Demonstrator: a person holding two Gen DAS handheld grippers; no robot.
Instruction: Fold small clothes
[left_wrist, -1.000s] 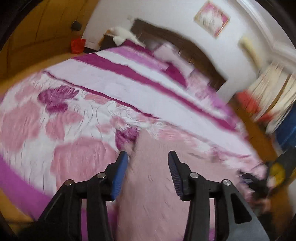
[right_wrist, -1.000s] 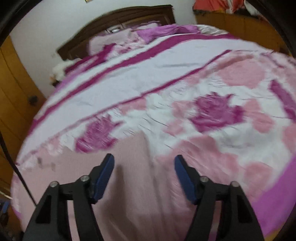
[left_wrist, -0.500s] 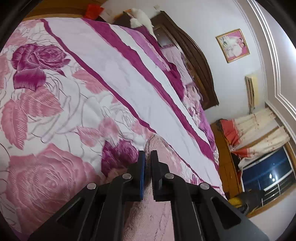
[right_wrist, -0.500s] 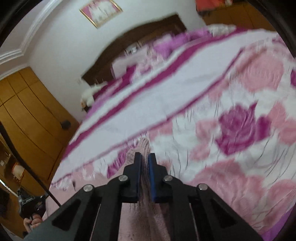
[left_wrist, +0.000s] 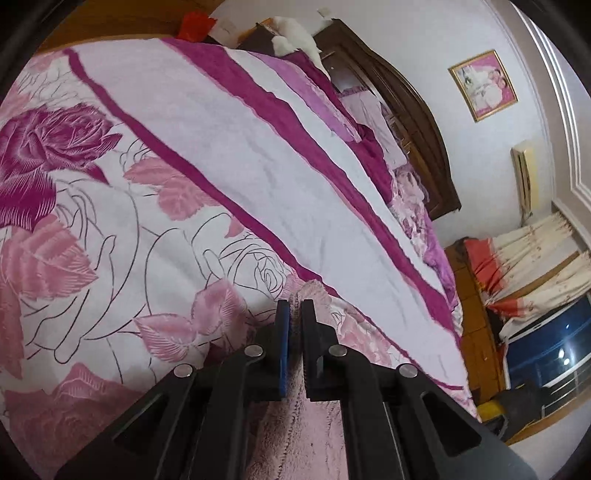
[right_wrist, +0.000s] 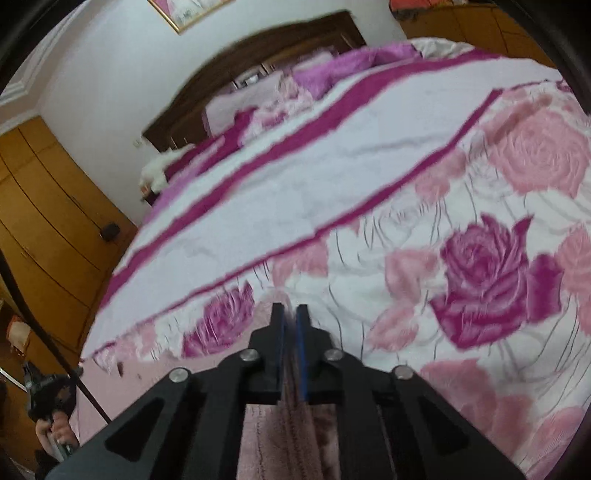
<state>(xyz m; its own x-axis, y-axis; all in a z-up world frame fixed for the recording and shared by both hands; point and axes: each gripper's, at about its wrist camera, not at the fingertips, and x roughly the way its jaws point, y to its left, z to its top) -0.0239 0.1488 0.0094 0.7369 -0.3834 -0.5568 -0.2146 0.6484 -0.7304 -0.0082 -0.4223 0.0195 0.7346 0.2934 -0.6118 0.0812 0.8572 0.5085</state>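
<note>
A pale pink fuzzy garment (left_wrist: 295, 439) lies on the rose-patterned bedspread (left_wrist: 110, 240). My left gripper (left_wrist: 294, 310) is shut on the garment's far edge, with a fold of pink cloth pinched between the blue pads. In the right wrist view the same garment (right_wrist: 288, 435) runs under my right gripper (right_wrist: 290, 314), which is shut on another part of its edge. The garment spreads to the left there (right_wrist: 166, 376). Both grippers sit just above the bed.
The bed has magenta stripes (left_wrist: 295, 122) and pillows by a dark wooden headboard (left_wrist: 417, 122). A wooden wardrobe (right_wrist: 44, 229) stands left of the bed. Curtains and a window (left_wrist: 546, 295) are at the right. The other hand and gripper (right_wrist: 51, 406) show at the lower left.
Both grippers were open over the garment one second ago. They closed on its edge and have since lifted slightly, and the right view has tilted.
</note>
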